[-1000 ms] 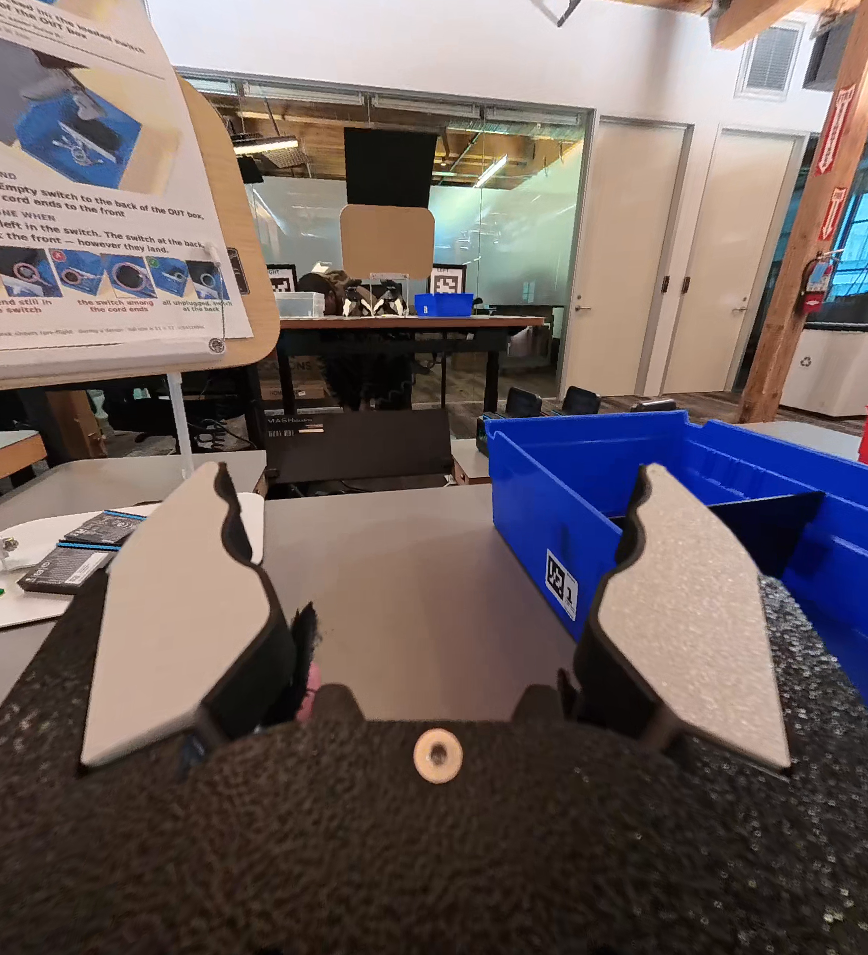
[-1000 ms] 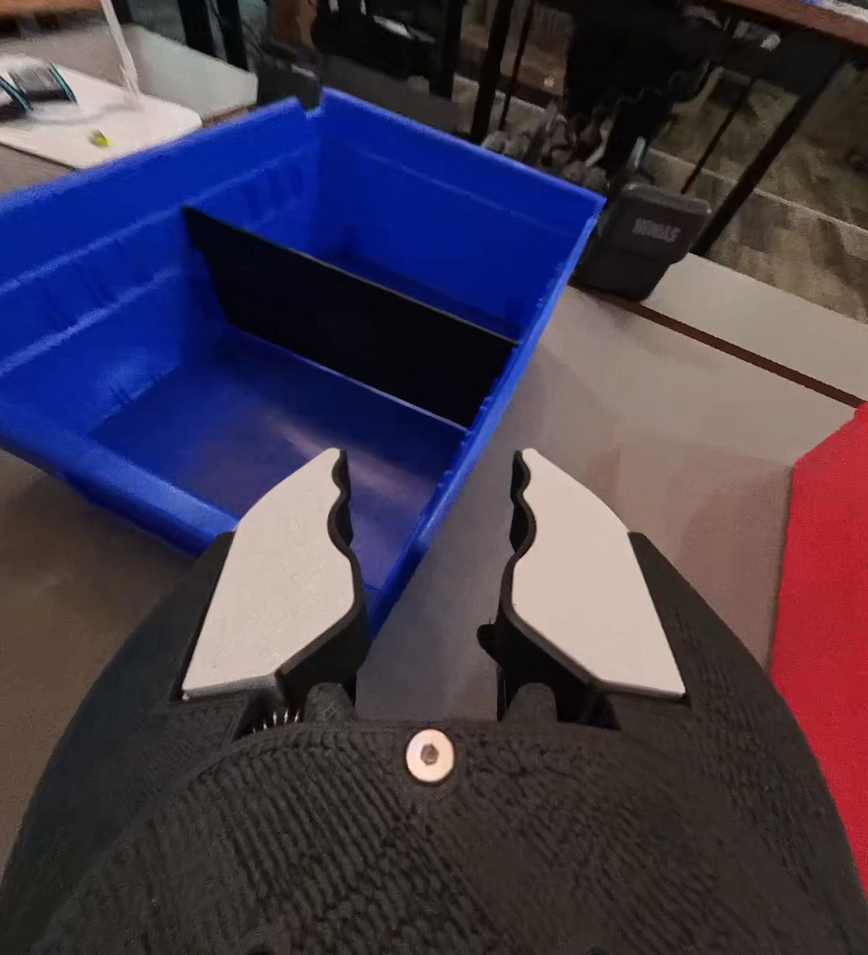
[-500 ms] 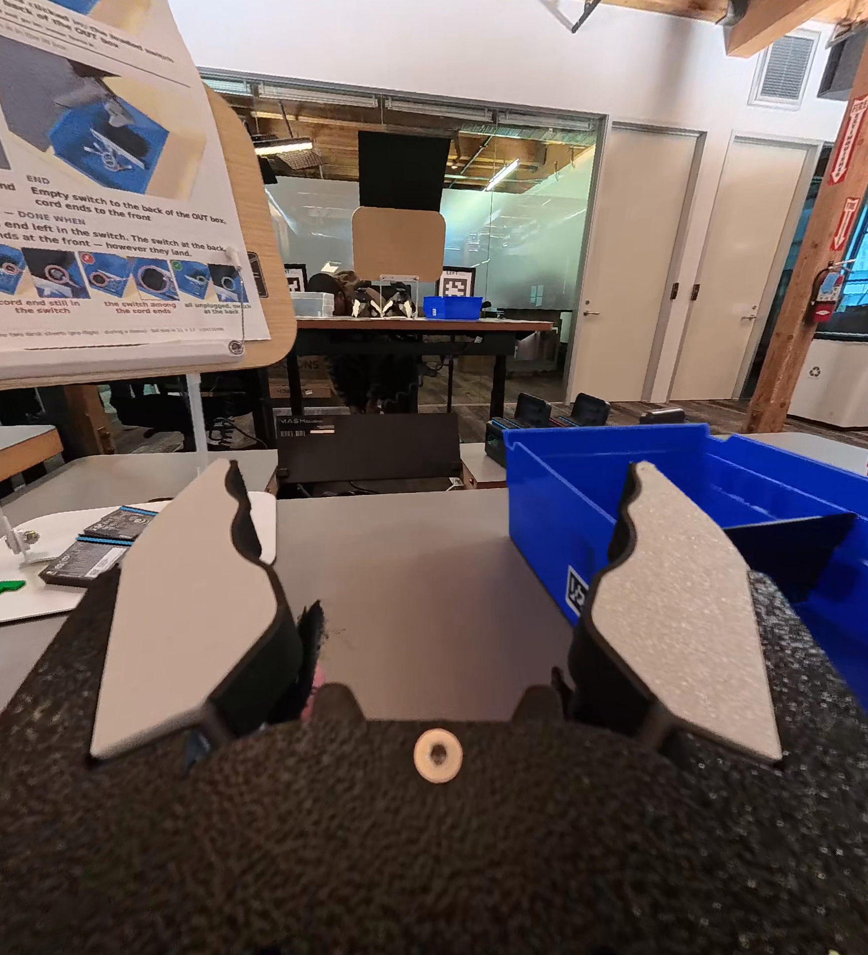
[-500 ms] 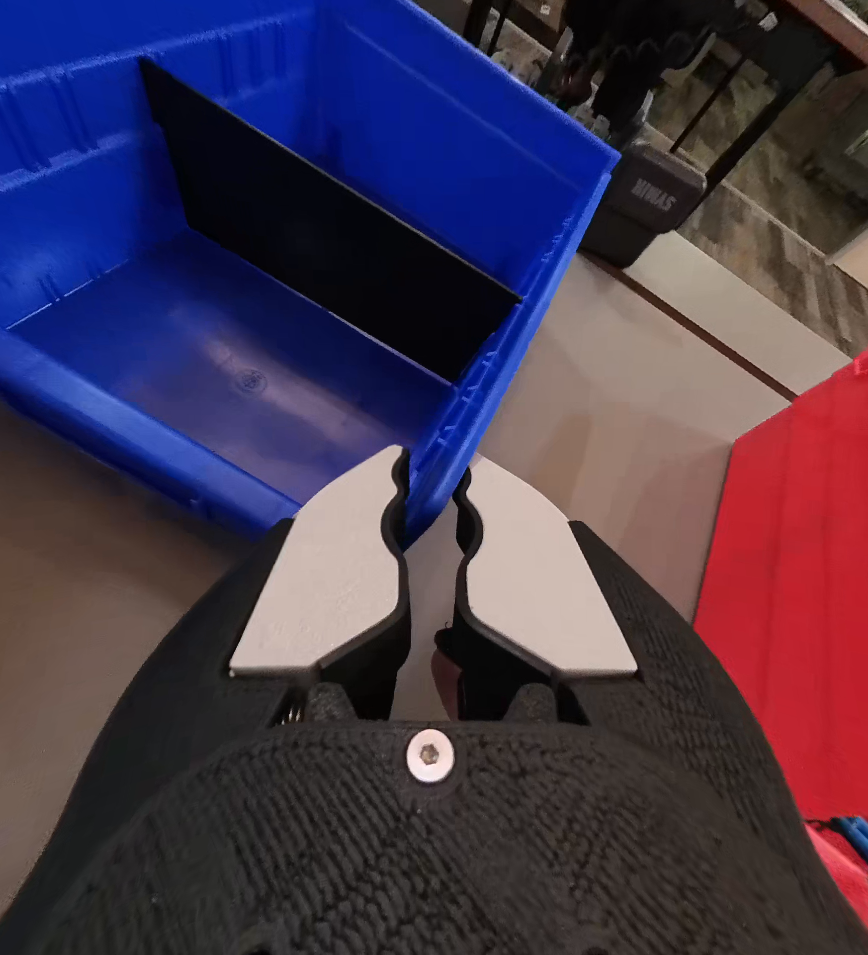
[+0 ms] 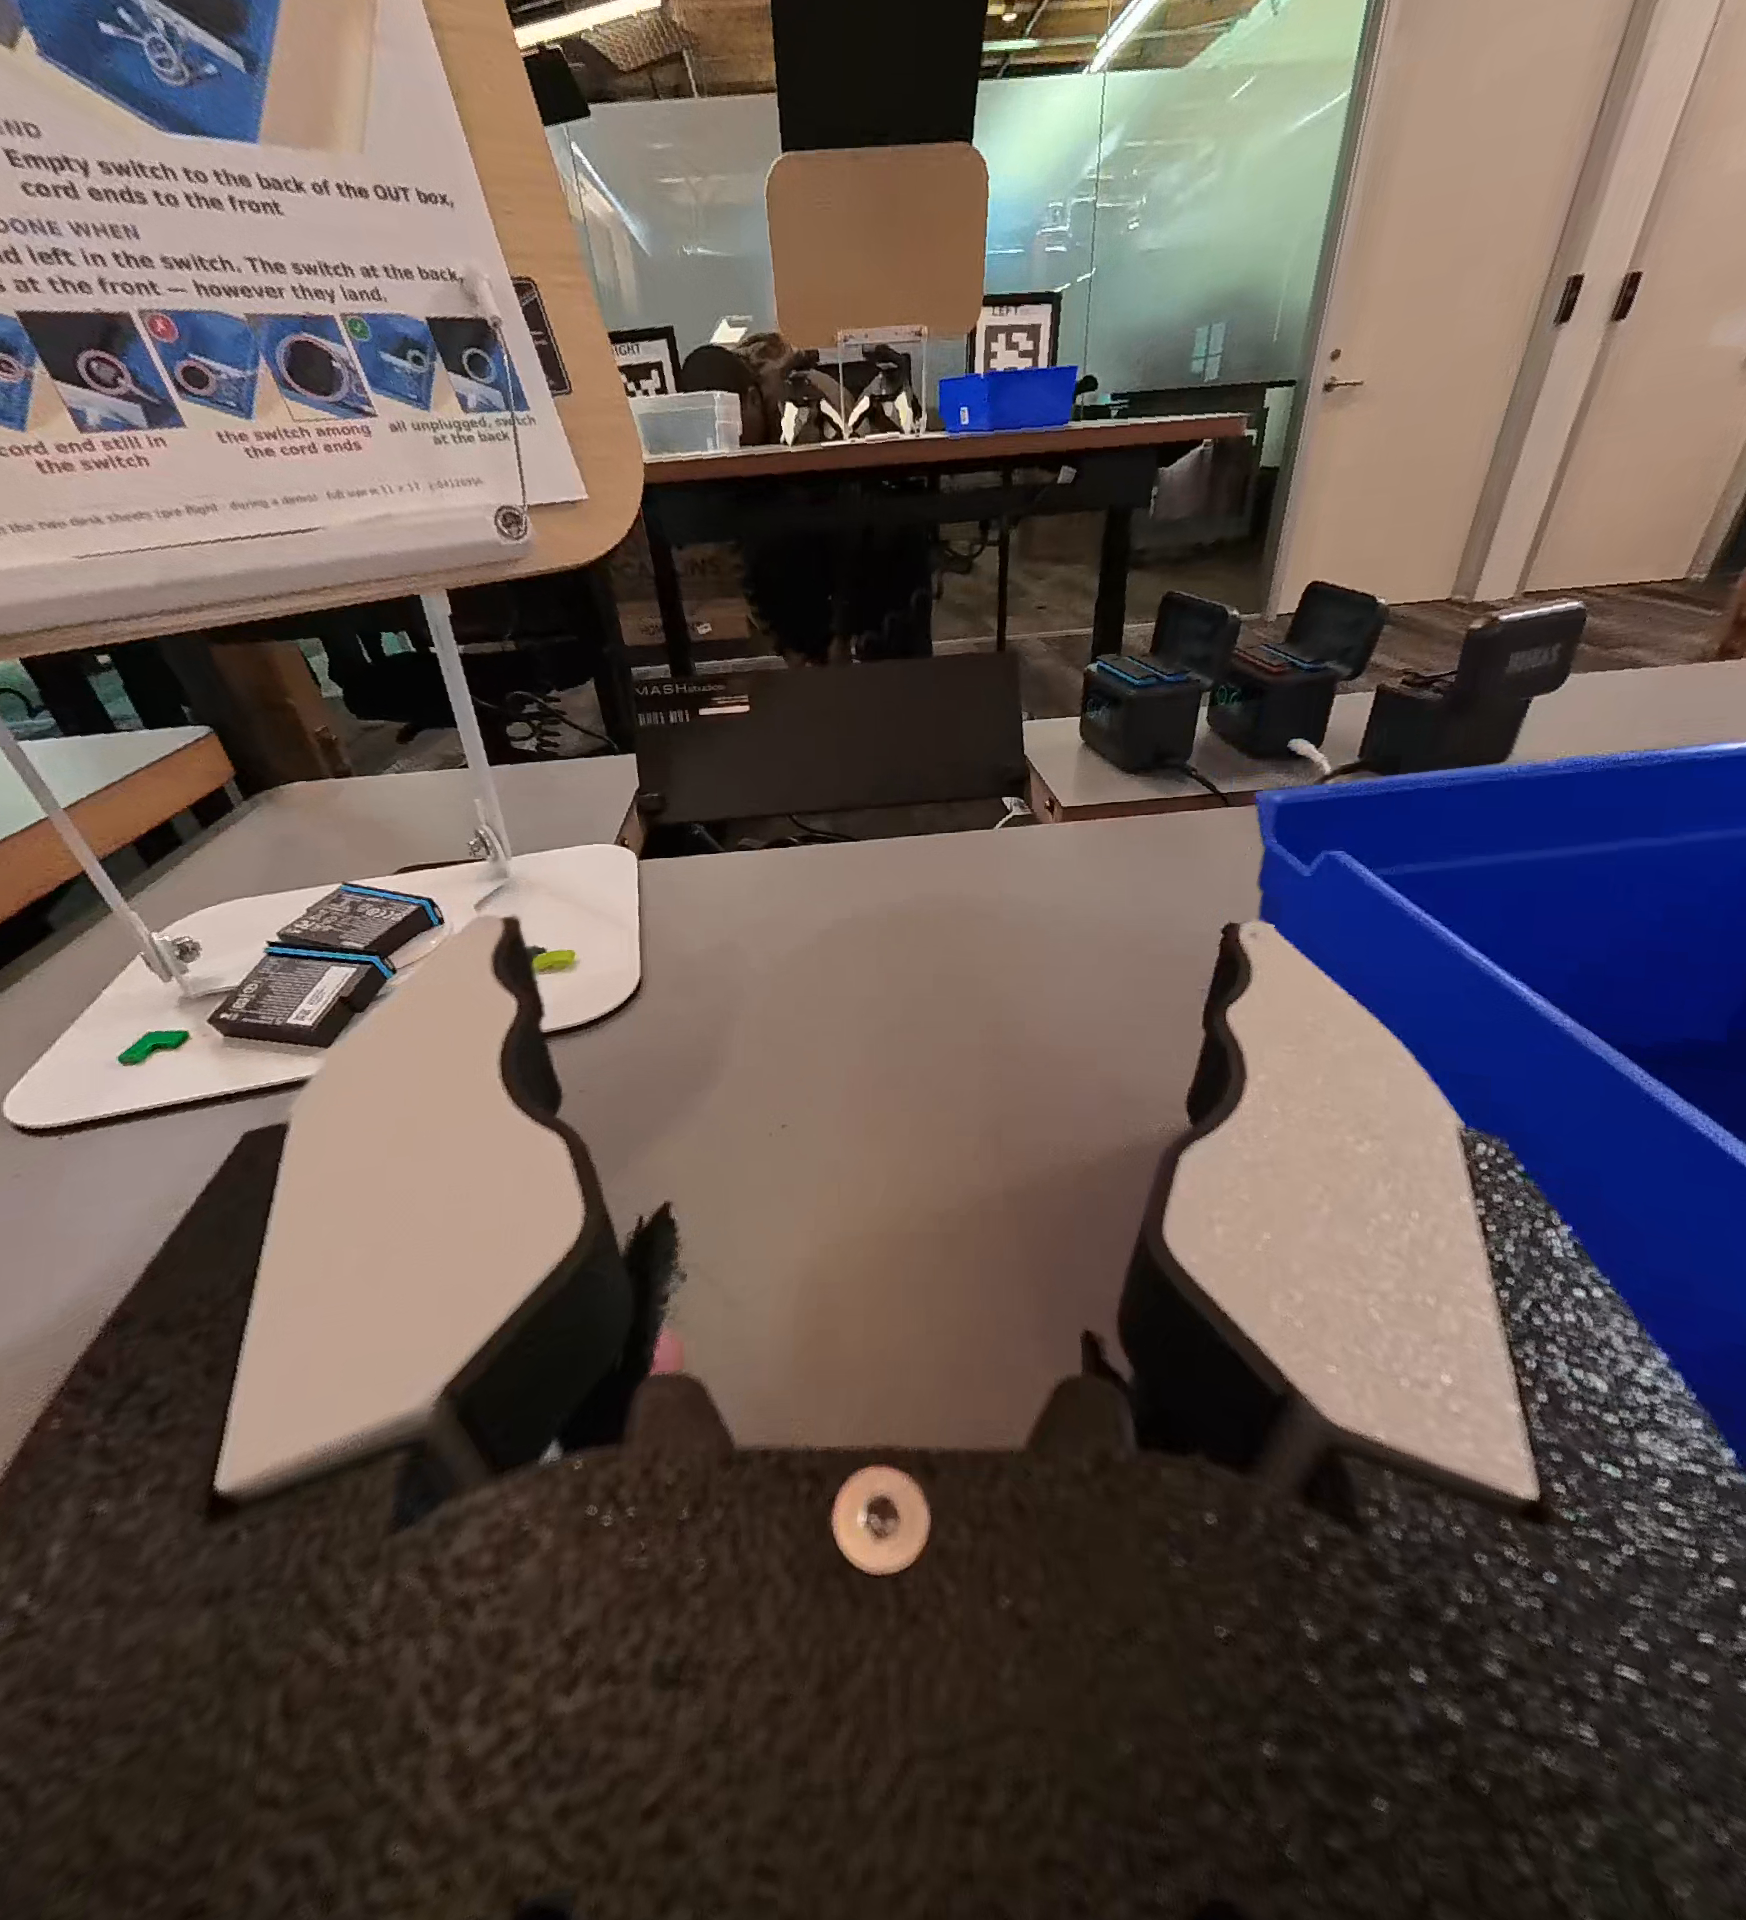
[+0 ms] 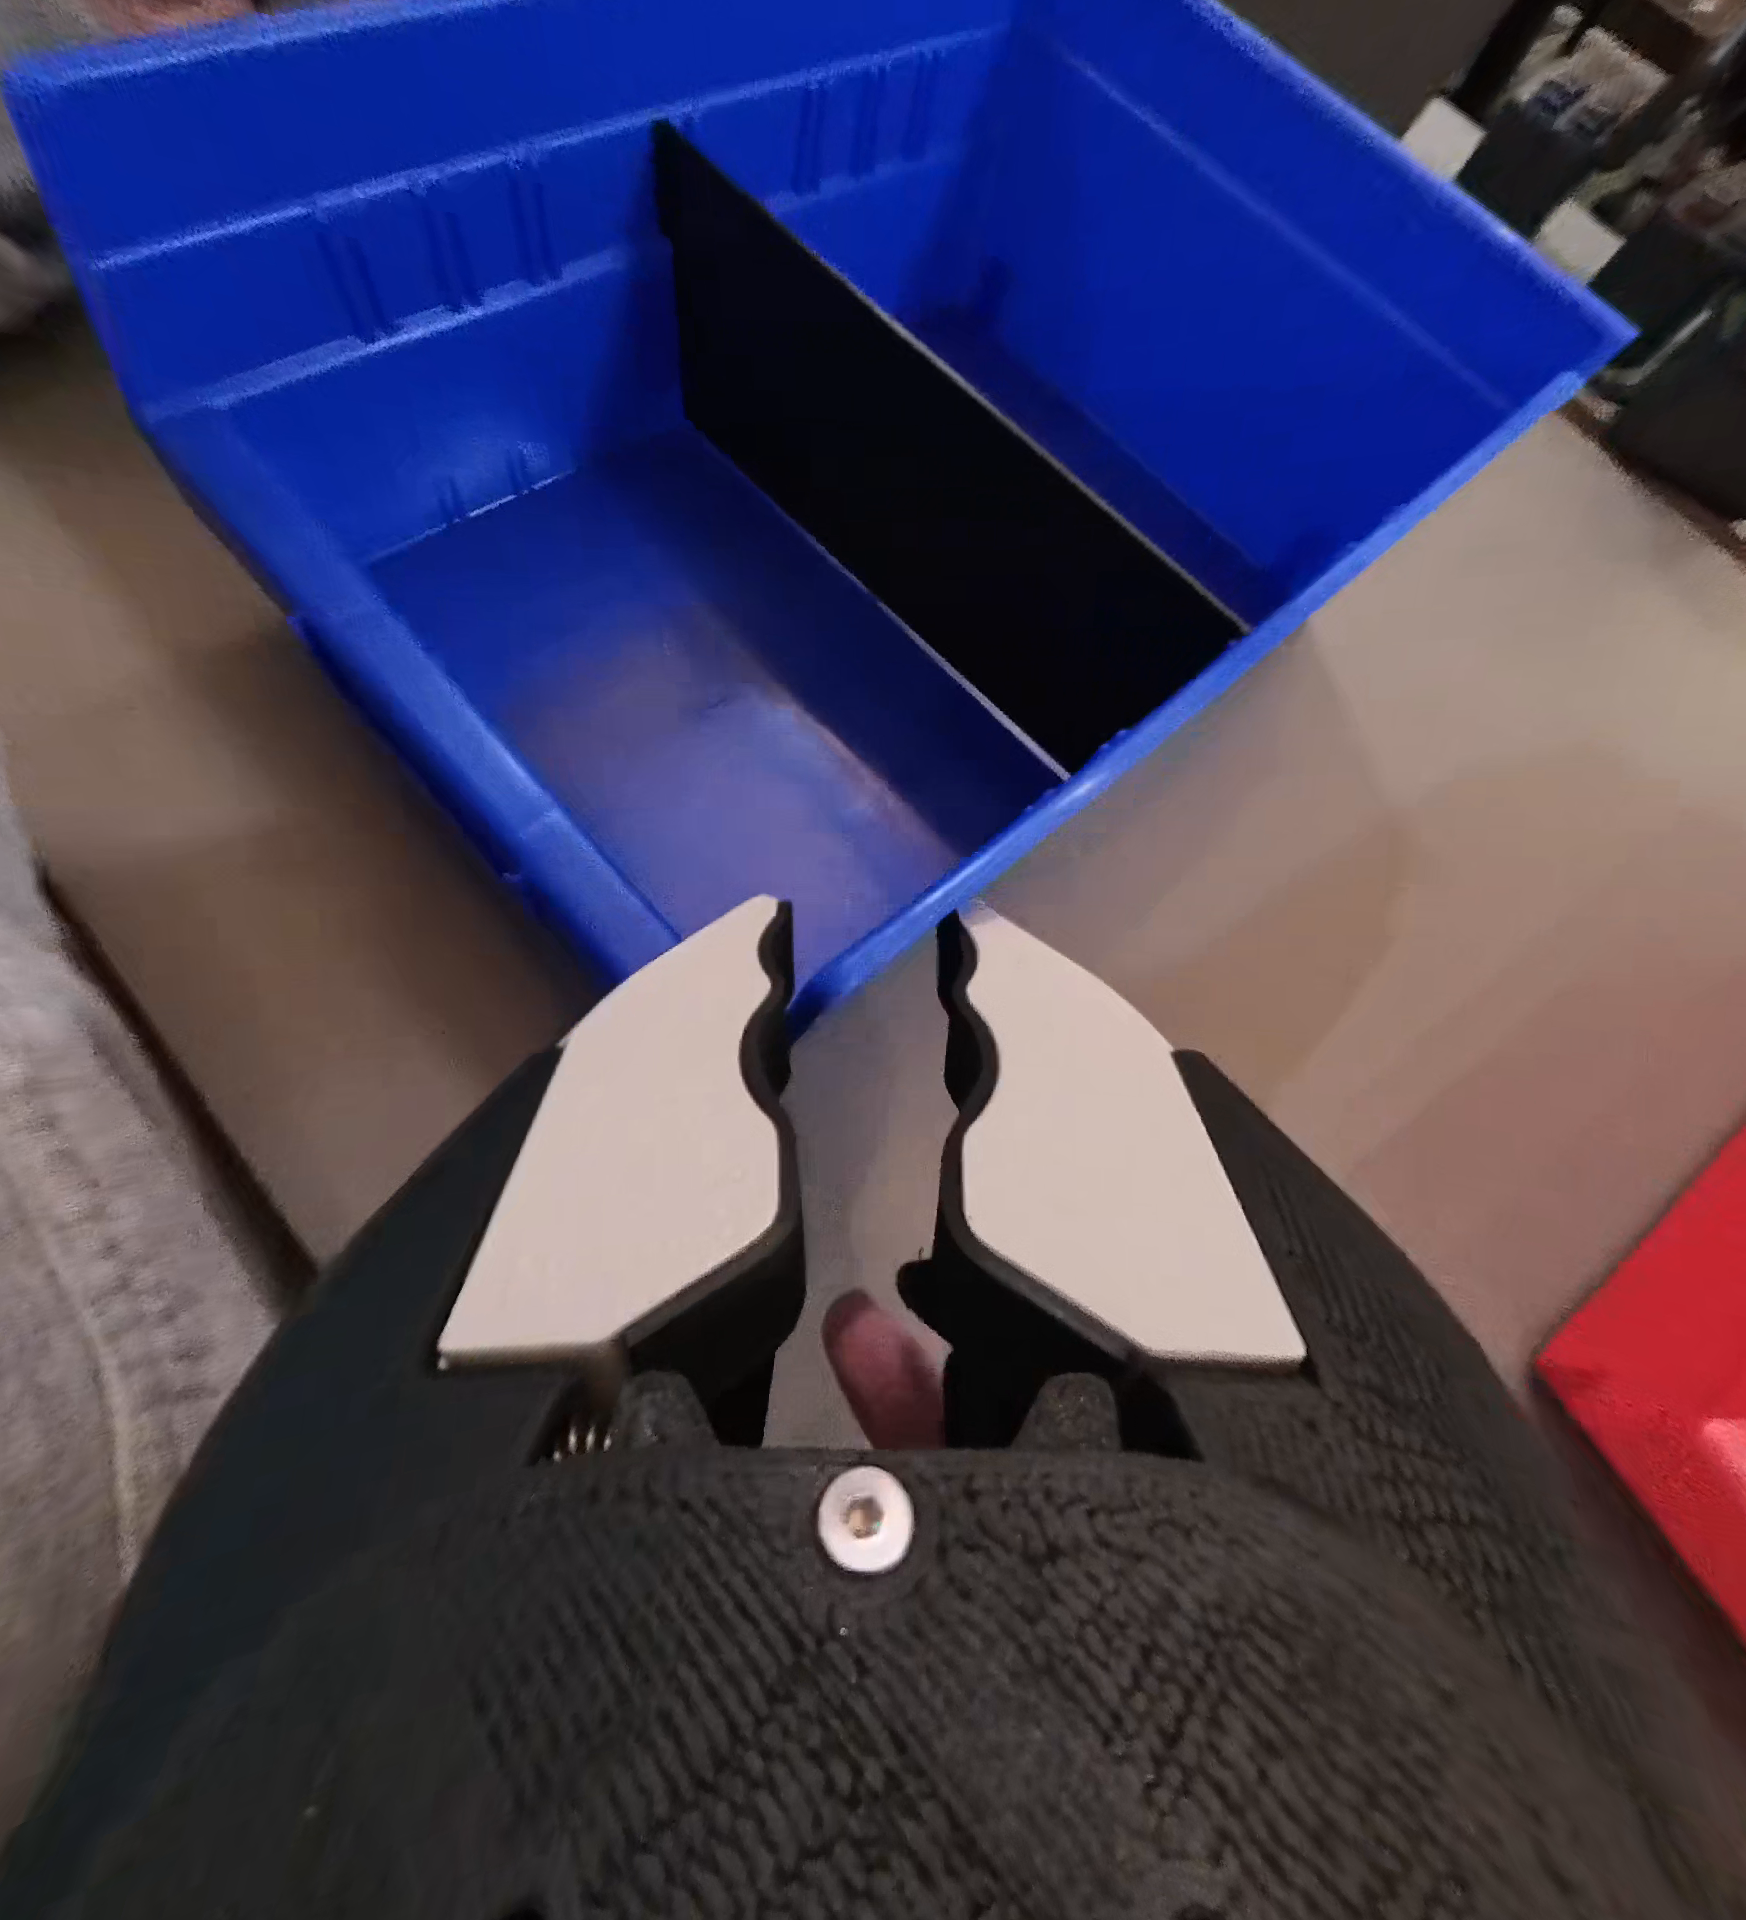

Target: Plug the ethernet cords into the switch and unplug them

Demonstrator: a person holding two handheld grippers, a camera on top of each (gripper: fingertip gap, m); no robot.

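Blue bin point(image 6: 453, 312), black divider point(image 6: 910, 468); left hand-held gripper point(image 5: 874, 966) spread, right point(image 6: 864, 945) slightly parted.

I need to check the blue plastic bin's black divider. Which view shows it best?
The right wrist view: the black divider spans the blue plastic bin in full. The left wrist view shows only the bin's corner, no divider.

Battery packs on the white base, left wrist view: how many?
2. One battery pack lies farther back on the white base; the other sits in front, beside it. The left finger may hide more.

Glossy blue plastic bin point(image 6: 412, 312), matt divider point(image 6: 931, 499)
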